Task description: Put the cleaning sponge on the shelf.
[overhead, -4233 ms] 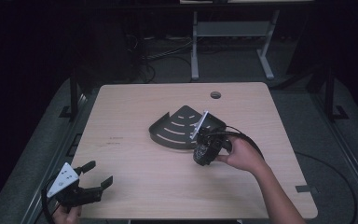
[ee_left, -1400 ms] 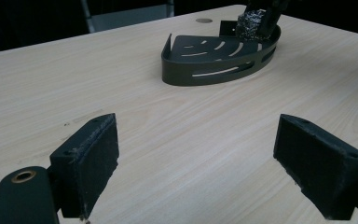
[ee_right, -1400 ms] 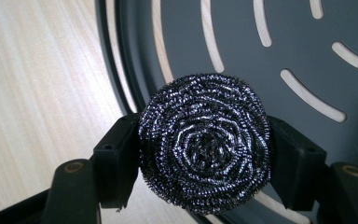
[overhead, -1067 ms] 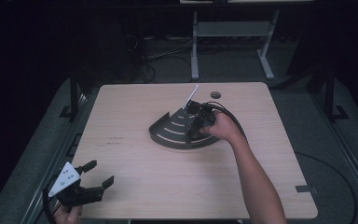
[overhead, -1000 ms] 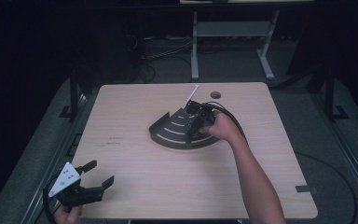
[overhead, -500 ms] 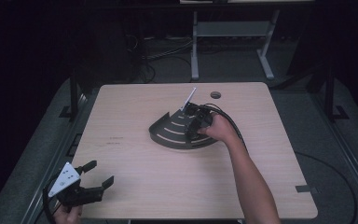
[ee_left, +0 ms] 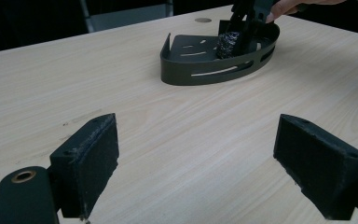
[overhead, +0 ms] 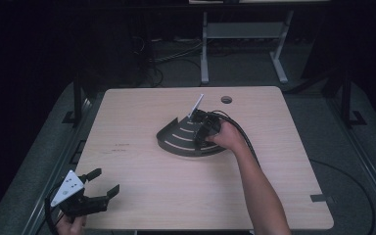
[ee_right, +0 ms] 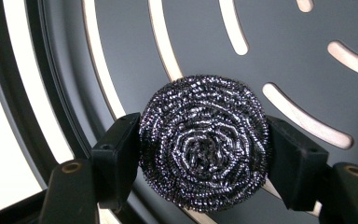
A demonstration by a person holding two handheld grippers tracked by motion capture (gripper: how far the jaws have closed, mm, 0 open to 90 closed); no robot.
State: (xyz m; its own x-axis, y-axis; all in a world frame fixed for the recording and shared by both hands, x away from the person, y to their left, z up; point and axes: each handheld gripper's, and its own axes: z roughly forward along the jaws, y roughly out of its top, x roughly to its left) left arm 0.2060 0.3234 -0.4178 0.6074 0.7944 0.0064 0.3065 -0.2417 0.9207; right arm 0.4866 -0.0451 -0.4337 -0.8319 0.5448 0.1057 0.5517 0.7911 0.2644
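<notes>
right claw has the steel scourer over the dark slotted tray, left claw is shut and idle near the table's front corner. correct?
Not quite: the left claw is open, its pads standing wide apart with nothing between them, as the left gripper view shows. The rest holds: the right claw has the steel scourer between its pads over the dark slotted tray, and the left claw sits idle near the table's front corner.

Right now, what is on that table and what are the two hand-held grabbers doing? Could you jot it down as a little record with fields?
Surface: pale wooden table
Main item: dark metal fan-shaped slotted tray, near the table's middle
Second item: round steel wire scouring ball, over the tray's slotted floor
Right gripper: jaws against both sides of the scouring ball, just loosened slightly; reaches into the tray
Left gripper: jaws wide apart, nothing between them, at the table's near left corner
Other: small round hole near the table's far edge
</notes>
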